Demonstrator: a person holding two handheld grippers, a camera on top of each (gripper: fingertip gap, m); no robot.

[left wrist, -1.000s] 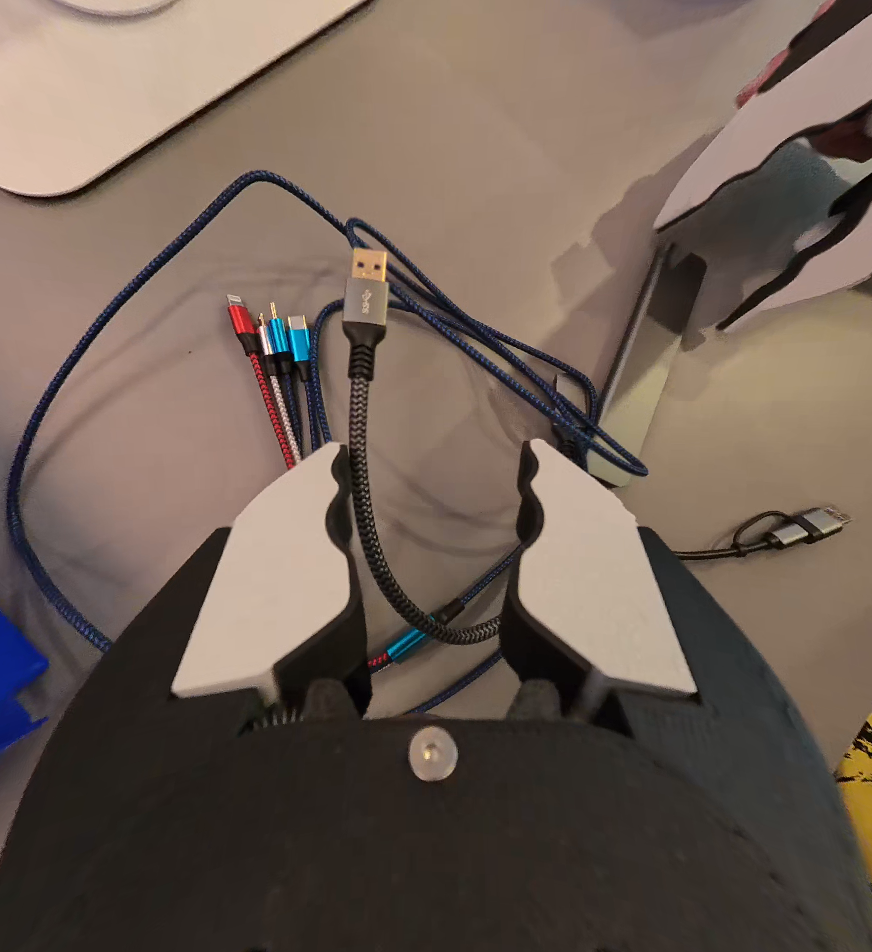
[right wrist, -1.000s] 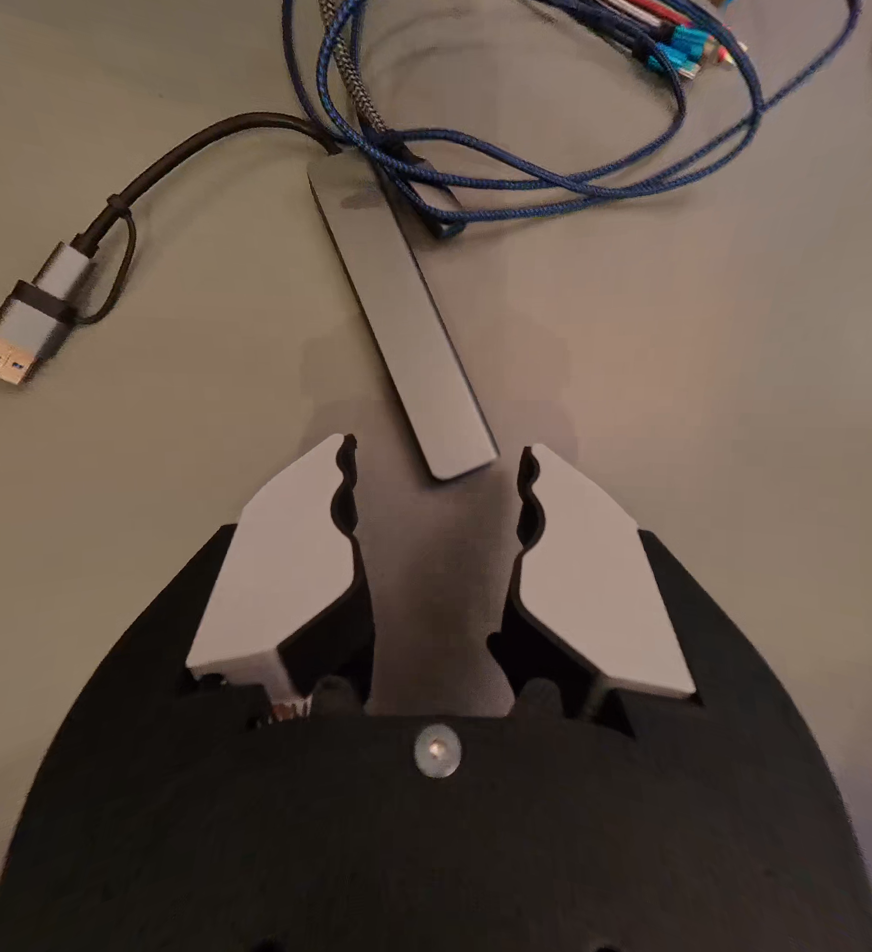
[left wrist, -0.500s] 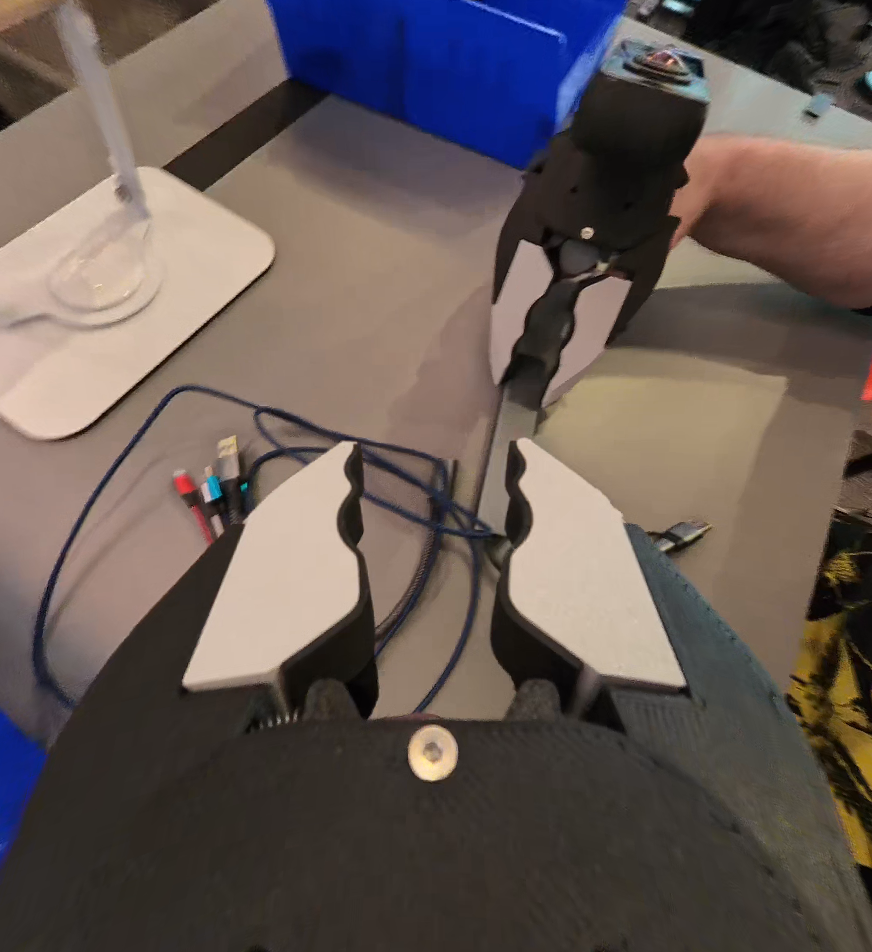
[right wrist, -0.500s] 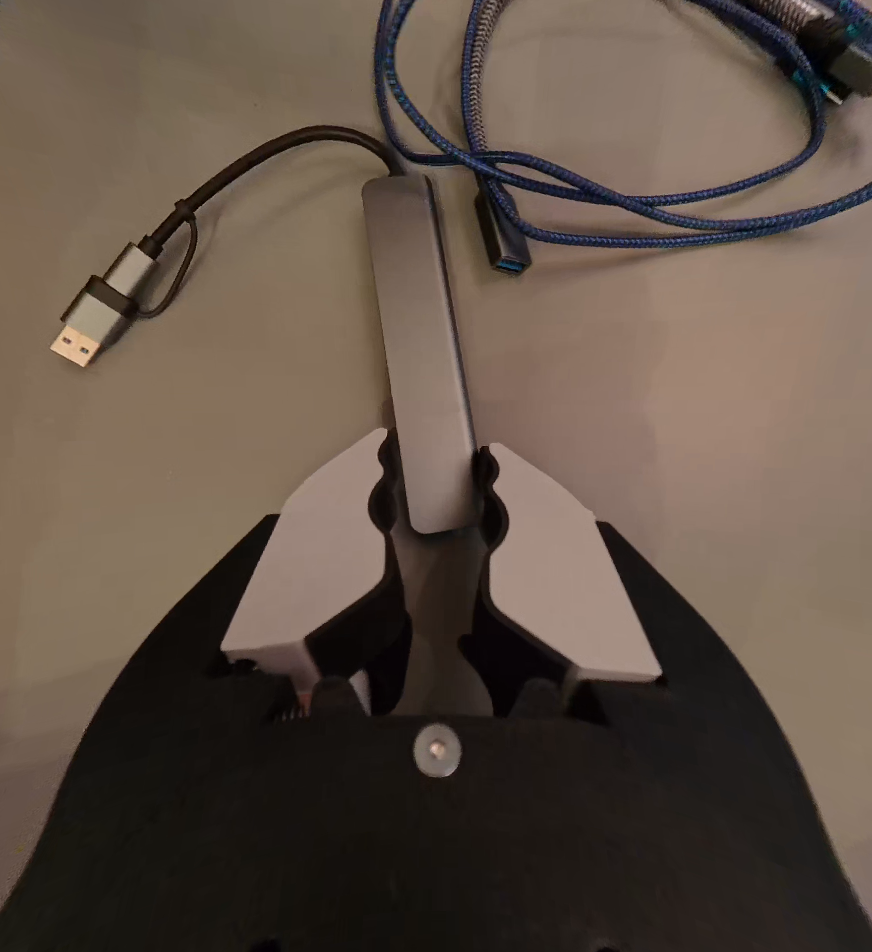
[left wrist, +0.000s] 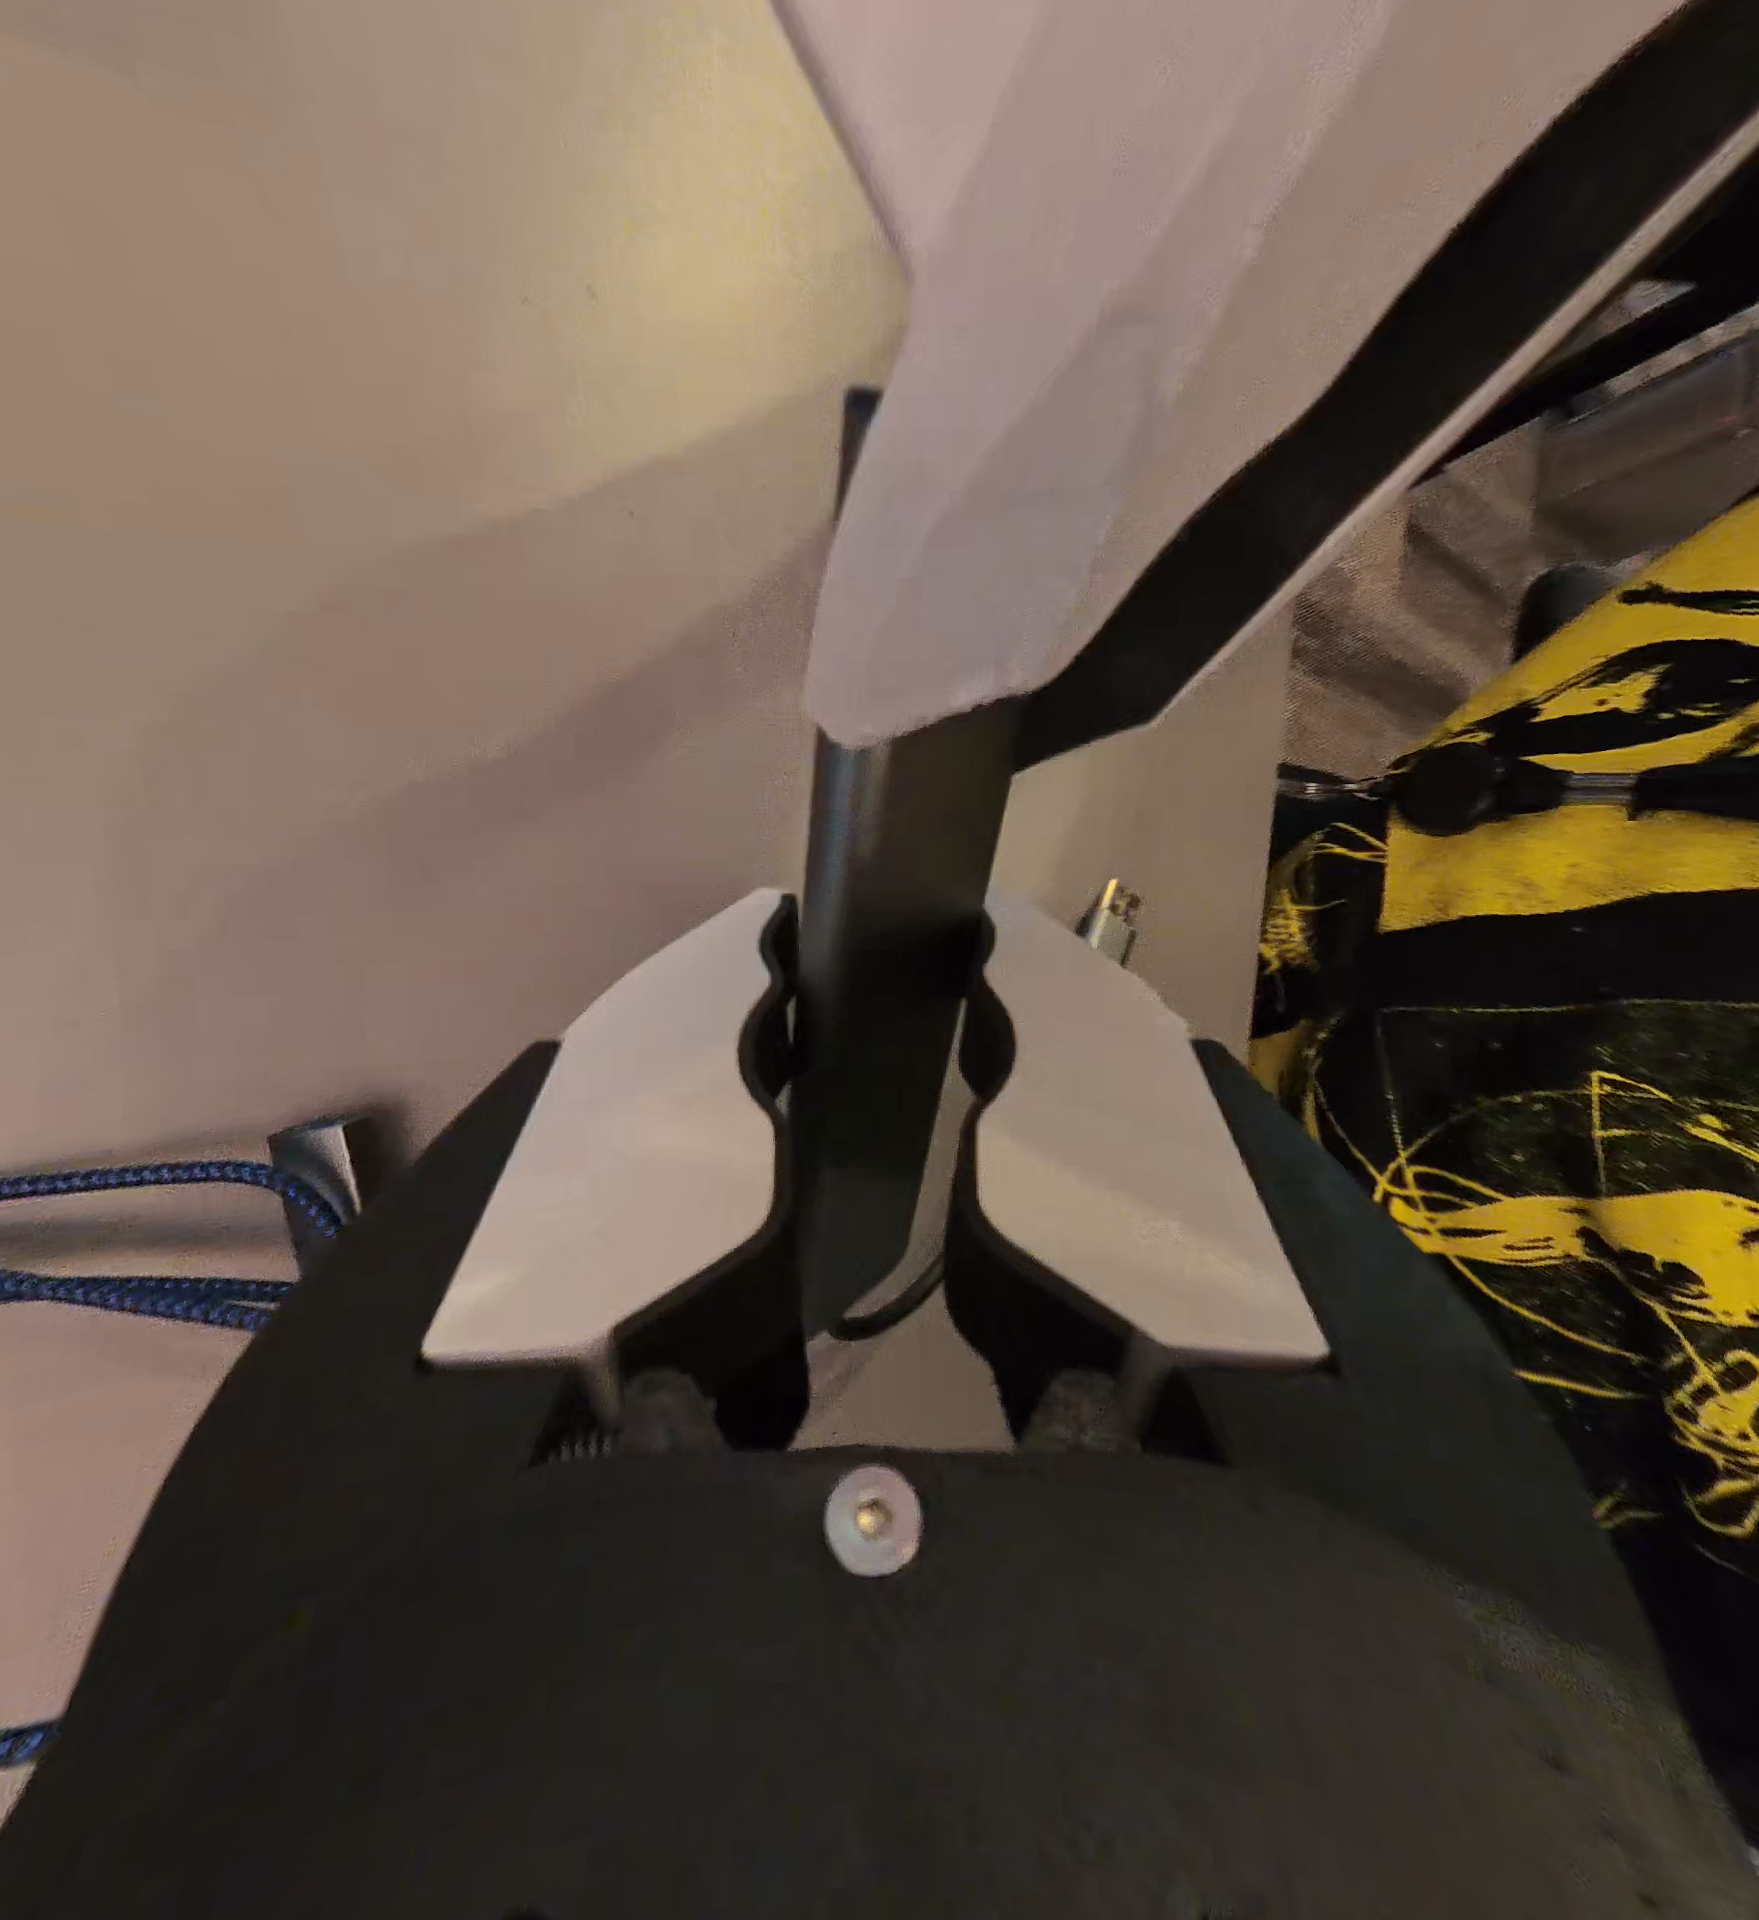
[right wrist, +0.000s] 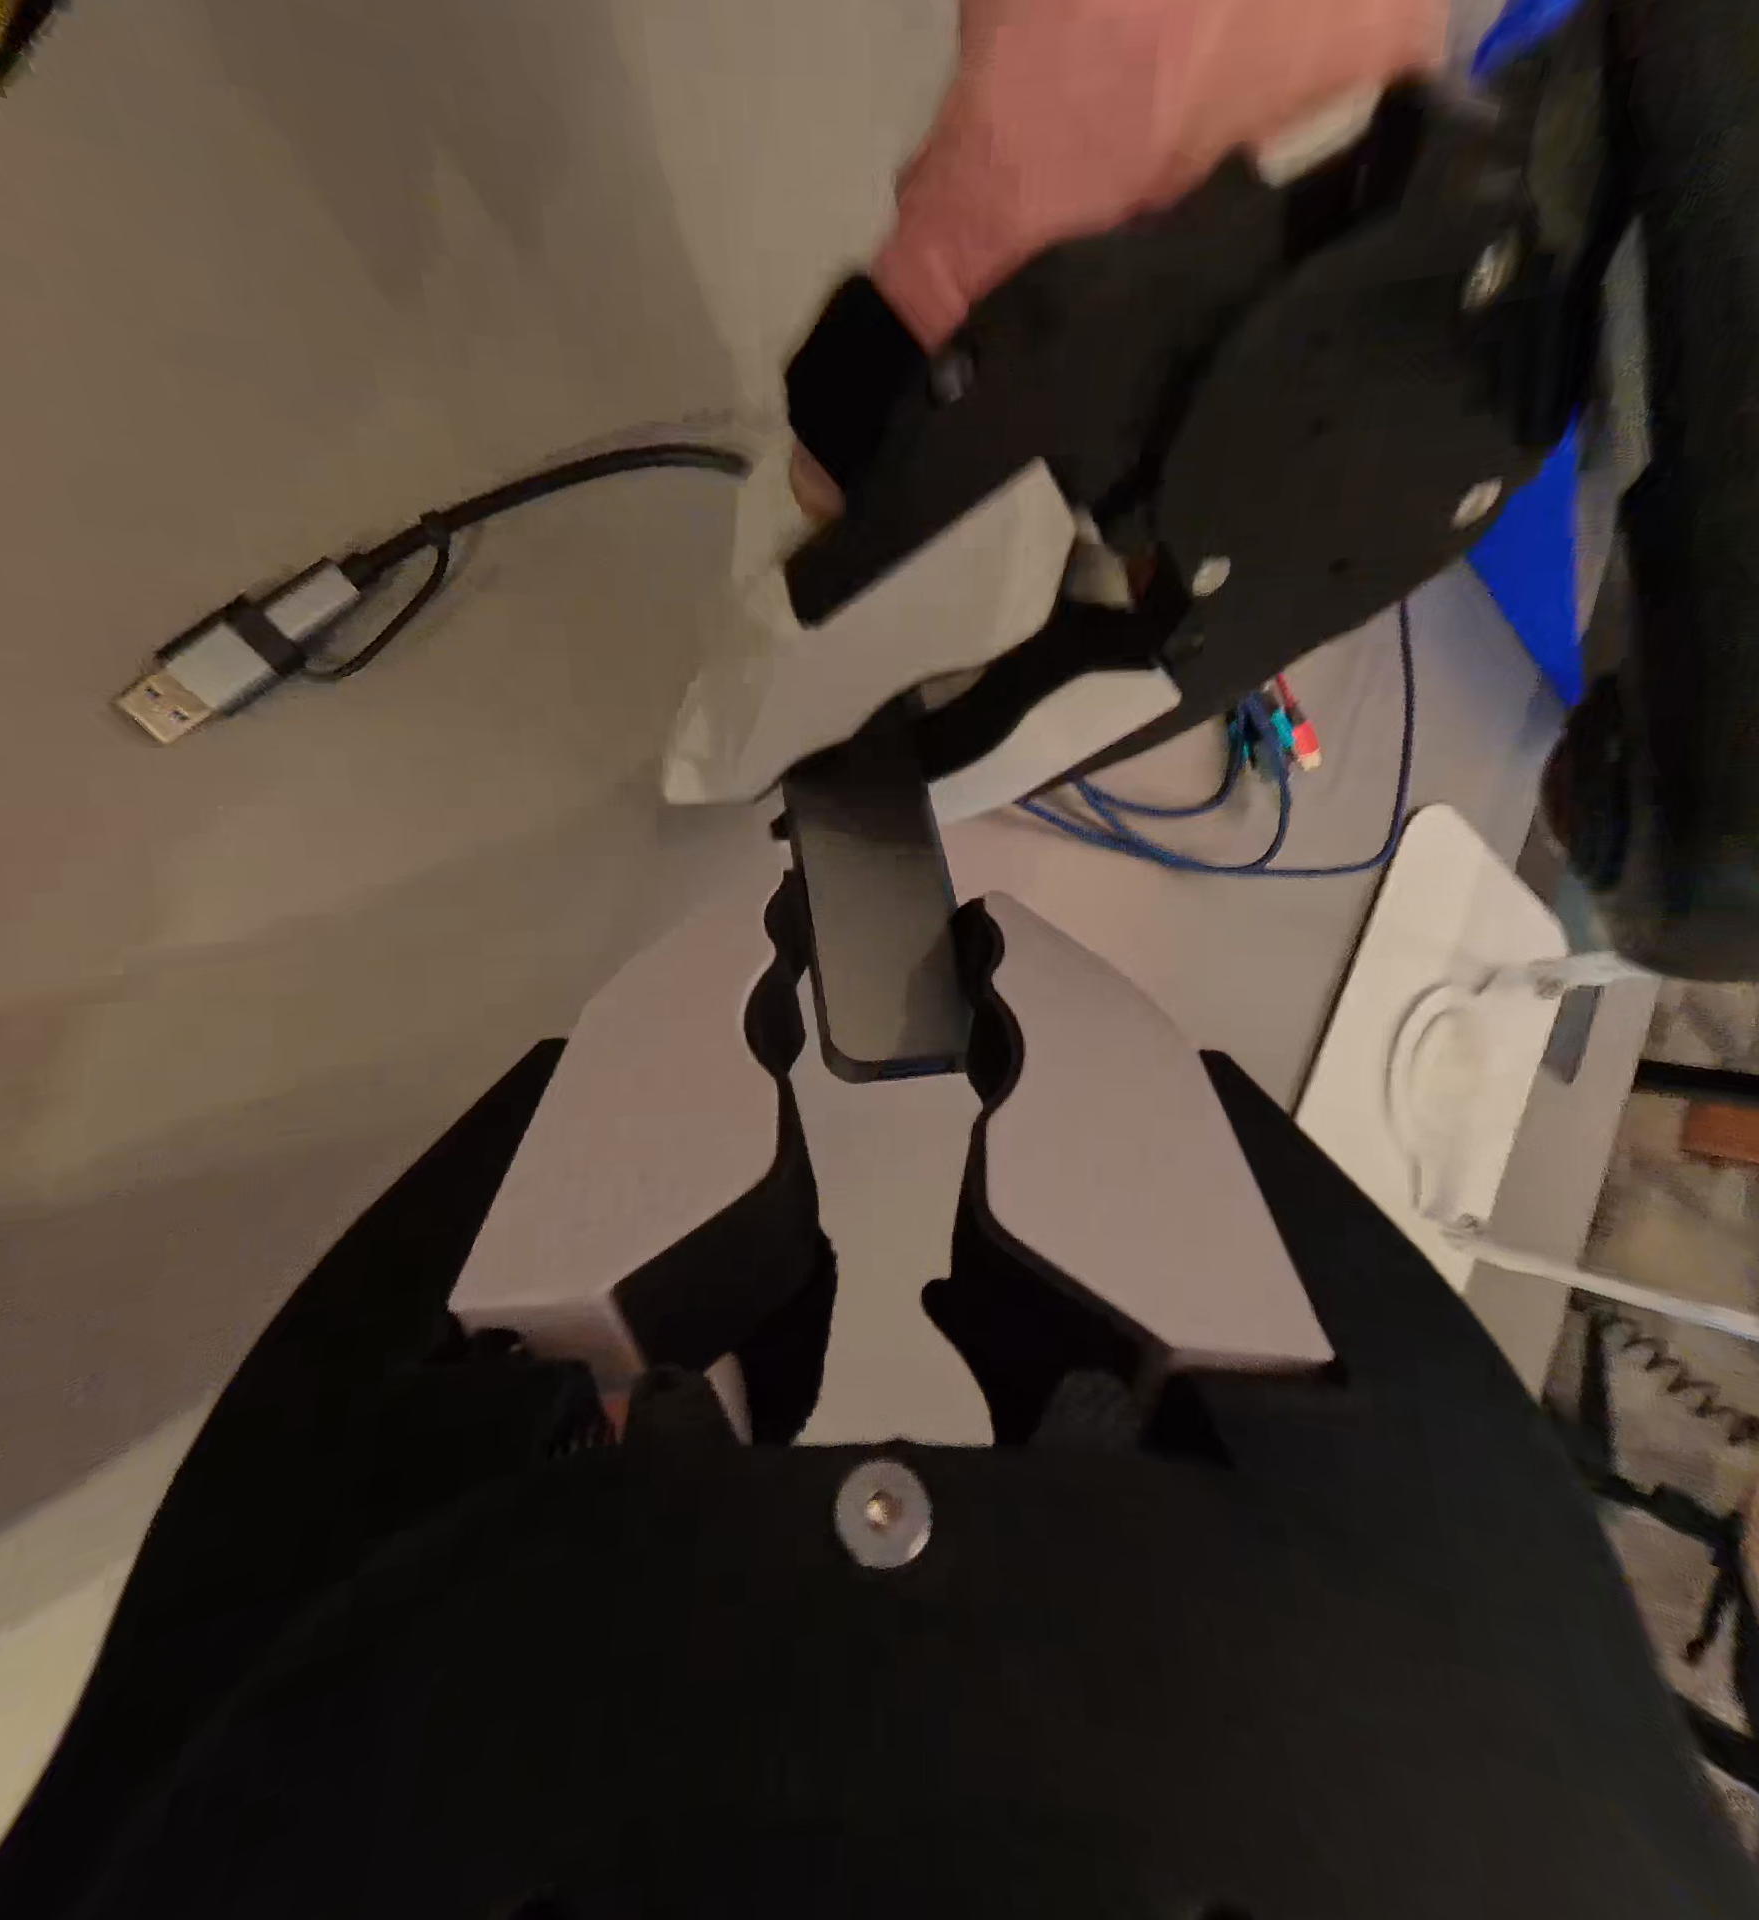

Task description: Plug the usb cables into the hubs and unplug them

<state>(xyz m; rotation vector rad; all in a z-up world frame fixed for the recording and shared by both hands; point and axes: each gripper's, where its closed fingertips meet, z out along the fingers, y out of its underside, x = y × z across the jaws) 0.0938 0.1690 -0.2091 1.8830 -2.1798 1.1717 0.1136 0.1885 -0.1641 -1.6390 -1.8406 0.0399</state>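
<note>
Since half a second earlier the left gripper [left wrist: 880, 925] has come in from beside the cable pile and narrowed its jaws onto the USB hub [right wrist: 880, 935], which the right gripper [right wrist: 880, 914] already held; the hub has left the table and is now raised between the two tools.

There is one hub, a slim dark-grey bar. Both grippers clamp it, one at each end, their tips facing each other. The right gripper's black pads press on both long edges of the bar's near end, jaws part-way closed to its width. The left gripper's jaws stand at a like width, pads against the bar's sides.

One black lead [right wrist: 584, 478] runs from the hub across the grey table [right wrist: 231, 935] to one silver USB plug [right wrist: 231, 665], lying loose to the left. One bundle of blue braided cable [right wrist: 1218, 842] lies beyond, ending in a small cluster of coloured connectors [right wrist: 1270, 727]; their exact number is too blurred to count. Blue strands [left wrist: 106, 1288] also show at the left gripper's side.

In each wrist view the opposite gripper's pale fingers cover the hub's far end. One hand [right wrist: 1093, 156] grips the left tool. A white stand base [right wrist: 1394, 1039] sits right; yellow-and-black cloth [left wrist: 1581, 1143] fills the left view's edge.
</note>
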